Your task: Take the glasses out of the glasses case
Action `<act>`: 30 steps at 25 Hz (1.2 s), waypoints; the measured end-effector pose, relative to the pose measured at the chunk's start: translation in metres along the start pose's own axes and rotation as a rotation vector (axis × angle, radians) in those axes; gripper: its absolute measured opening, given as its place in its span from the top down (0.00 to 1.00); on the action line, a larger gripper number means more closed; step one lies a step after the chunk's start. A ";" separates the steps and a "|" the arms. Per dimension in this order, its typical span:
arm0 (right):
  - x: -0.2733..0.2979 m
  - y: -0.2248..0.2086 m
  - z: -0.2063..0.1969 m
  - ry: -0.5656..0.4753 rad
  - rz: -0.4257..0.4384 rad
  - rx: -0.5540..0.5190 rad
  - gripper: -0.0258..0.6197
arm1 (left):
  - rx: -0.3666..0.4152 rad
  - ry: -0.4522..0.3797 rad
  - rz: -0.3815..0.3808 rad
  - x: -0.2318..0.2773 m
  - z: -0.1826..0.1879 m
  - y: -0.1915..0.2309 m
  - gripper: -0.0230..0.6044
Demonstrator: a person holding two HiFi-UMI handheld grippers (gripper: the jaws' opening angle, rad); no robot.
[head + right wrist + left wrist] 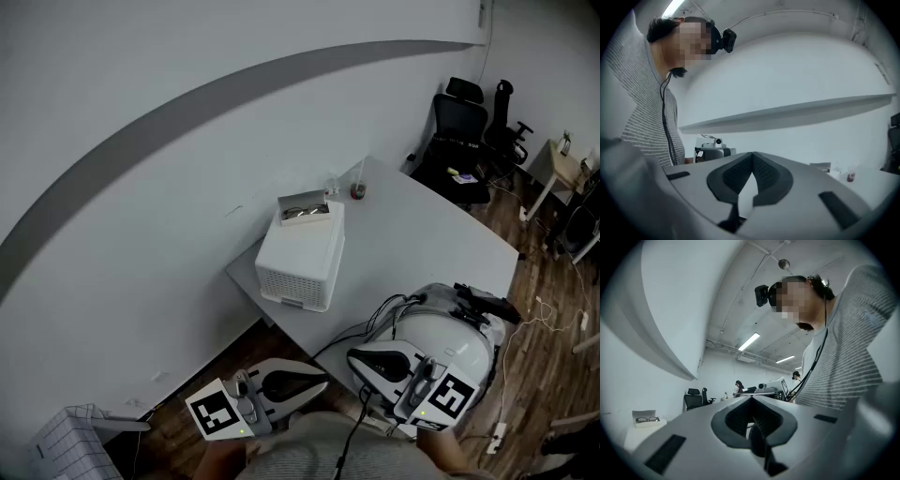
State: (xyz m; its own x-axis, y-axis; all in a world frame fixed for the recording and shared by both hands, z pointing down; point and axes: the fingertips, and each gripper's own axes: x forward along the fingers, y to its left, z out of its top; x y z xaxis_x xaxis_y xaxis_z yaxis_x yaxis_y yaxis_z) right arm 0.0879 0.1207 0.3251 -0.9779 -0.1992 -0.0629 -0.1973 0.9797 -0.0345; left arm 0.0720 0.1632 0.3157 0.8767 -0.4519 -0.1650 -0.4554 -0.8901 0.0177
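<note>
An open white glasses case [307, 208] sits on top of a white box-shaped appliance [302, 258] on the table; dark-framed glasses [305, 215] lie inside it. The left gripper view shows the case [646, 419] far off at the lower left, and the right gripper view shows it [820, 165] small at the right. My left gripper [323, 382] is held low near my body, shut and empty, its tips [751, 397] meeting. Beside it, my right gripper [352, 356] is also shut with nothing in it, tips [752, 153] together. Both are well short of the case.
The white table [422, 234] carries a small red-based cup [358, 190] behind the appliance. A rounded white device with cables [450, 330] lies at the table's near end. Black office chairs [461, 122] stand at the back right, and a white gridded bin [64, 442] is on the floor at lower left.
</note>
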 end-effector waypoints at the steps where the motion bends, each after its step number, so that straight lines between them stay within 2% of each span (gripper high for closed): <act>1: 0.000 0.000 -0.001 0.001 0.000 0.001 0.94 | -0.002 0.000 0.000 0.000 0.000 0.000 0.94; 24: -0.001 0.003 -0.001 -0.013 0.000 0.029 0.94 | -0.002 -0.003 0.008 -0.004 -0.001 -0.001 0.94; 27: -0.002 -0.002 0.001 -0.026 -0.024 0.048 0.94 | 0.007 -0.006 0.025 -0.005 -0.001 0.002 0.94; 30: -0.003 -0.006 0.003 -0.025 -0.044 0.047 0.94 | 0.013 -0.026 0.077 -0.009 0.001 0.011 0.94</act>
State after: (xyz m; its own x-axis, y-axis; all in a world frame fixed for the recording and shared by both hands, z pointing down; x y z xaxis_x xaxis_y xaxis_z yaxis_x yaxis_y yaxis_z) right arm 0.0924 0.1158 0.3224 -0.9662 -0.2430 -0.0855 -0.2360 0.9681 -0.0843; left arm 0.0590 0.1570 0.3166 0.8346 -0.5174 -0.1889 -0.5238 -0.8516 0.0186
